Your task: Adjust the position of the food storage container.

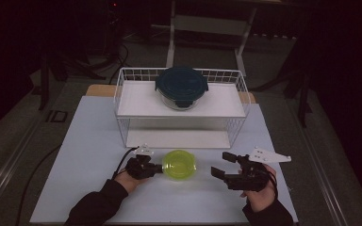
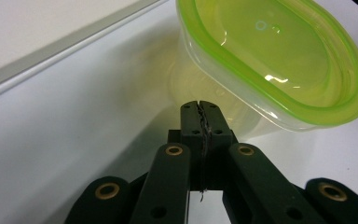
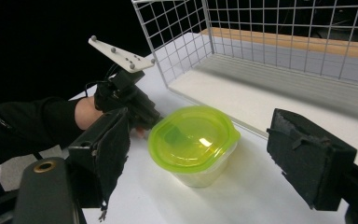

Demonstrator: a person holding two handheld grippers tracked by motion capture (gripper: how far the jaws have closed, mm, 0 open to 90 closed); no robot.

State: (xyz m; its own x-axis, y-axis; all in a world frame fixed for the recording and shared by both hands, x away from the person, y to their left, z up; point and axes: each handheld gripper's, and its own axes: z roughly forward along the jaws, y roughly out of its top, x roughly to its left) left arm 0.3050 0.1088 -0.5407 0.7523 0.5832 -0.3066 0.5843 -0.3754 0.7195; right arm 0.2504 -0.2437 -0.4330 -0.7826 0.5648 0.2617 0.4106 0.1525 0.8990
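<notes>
1. The green-lidded tub [image 1: 180,164] sits on the white desk [image 1: 89,141], lower centre of the high view, just in front of the wire rack [image 1: 122,94].
2. The left gripper [image 1: 156,168] is at the tub's left edge, fingers pressed together on nothing, their tips right by its clear wall.
3. The right gripper [image 1: 223,165] hovers right of the tub, apart from it, fingers spread wide and empty.
4. On the rack's shelf, upper centre, sits a dark-lidded container [image 1: 181,86].
</notes>
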